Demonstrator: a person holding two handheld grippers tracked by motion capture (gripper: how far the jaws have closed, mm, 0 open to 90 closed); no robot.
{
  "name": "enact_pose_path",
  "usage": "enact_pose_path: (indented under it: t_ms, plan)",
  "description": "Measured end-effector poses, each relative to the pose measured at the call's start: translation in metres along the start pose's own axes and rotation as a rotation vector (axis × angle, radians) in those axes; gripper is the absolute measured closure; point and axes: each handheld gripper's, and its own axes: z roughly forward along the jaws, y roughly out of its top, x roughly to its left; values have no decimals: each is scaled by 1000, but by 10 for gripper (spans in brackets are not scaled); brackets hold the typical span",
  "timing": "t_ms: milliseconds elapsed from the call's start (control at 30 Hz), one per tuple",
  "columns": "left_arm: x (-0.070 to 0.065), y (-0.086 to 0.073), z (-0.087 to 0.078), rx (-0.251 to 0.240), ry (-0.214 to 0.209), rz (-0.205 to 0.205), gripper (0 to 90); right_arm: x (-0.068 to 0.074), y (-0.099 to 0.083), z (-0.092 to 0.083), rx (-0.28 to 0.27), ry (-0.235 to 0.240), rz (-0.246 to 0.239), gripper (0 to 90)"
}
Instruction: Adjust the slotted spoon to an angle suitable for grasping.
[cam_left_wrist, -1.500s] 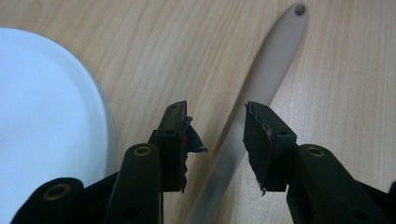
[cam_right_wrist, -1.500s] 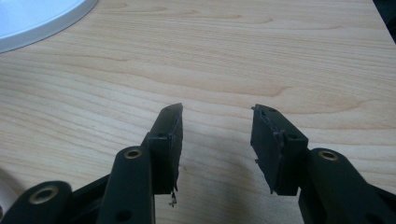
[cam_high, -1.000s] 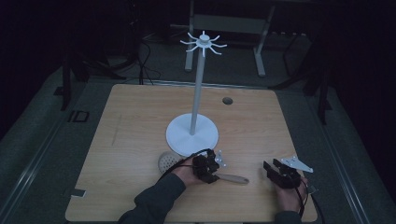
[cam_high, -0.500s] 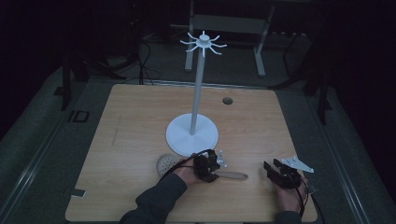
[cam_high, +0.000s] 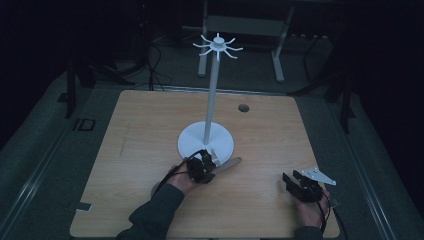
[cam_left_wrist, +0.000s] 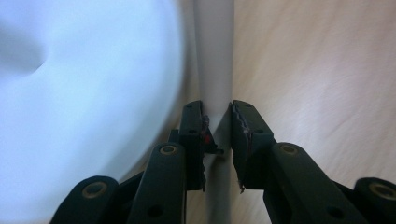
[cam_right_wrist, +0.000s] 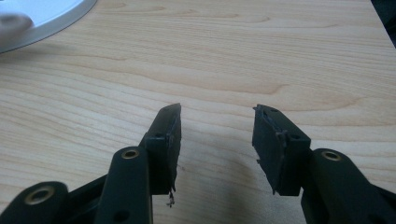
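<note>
A tall white stand (cam_high: 210, 95) with hooks at its top rises from a round white base (cam_high: 192, 145) in the middle of the wooden table. My left gripper (cam_high: 209, 170) sits just in front of that base. Its jaws have just been closing and are shut on the pale handle (cam_high: 229, 164) of a utensil, which points up and to the right. In the left gripper view the handle (cam_left_wrist: 214, 56) runs up between the pads of the left gripper (cam_left_wrist: 217, 107), with the white base (cam_left_wrist: 84, 93) blurred at the left. My right gripper (cam_high: 291, 181) rests open at the table's front right; nothing lies between the fingers of the right gripper (cam_right_wrist: 217, 121).
A small round hole (cam_high: 243, 107) is in the table behind the stand. A pale tape mark (cam_high: 82, 206) lies at the front left corner. The base's rim (cam_right_wrist: 51, 14) shows far up left in the right gripper view. Dark floor and frame legs surround the table.
The left gripper has moved away from me toward the stand's base, and the handle has swung with it from lying level to pointing up-right. The right gripper has stayed put.
</note>
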Motion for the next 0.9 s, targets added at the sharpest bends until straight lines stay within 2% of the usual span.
enact_pose_path:
  t_ms: [67, 133, 167, 200, 267, 367, 467, 567, 767, 900]
  plan:
    - [6, -7, -5, 0, 13, -45, 752, 0, 0, 0, 0, 0, 0, 518]
    - [6, -7, -5, 0, 13, -45, 752, 0, 0, 0, 0, 1, 0, 518]
    - [10, -15, -9, 4, 24, -79, 752, 0, 0, 0, 0, 1, 0, 518]
    - [12, -19, -9, 9, 26, -92, 752, 0, 0, 0, 1, 0, 0, 518]
    - [15, -25, -11, 29, 40, -106, 752, 0, 0, 0, 0, 0, 0, 517]
    - [17, -32, -10, 30, 37, -134, 752, 0, 0, 0, 0, -1, -2, 517]
    - [19, -32, -10, 36, 26, -137, 751, 1, 0, 0, 2, -3, -7, 517]
    - [20, -28, -7, 76, 27, -124, 728, 1, 0, 0, 4, -4, -9, 517]
    - [28, -22, 3, 108, -19, -159, 708, 1, 0, 0, 4, -2, -8, 515]
    - [30, -16, 6, 134, -20, -147, 705, 1, 0, 1, 7, 2, -6, 513]
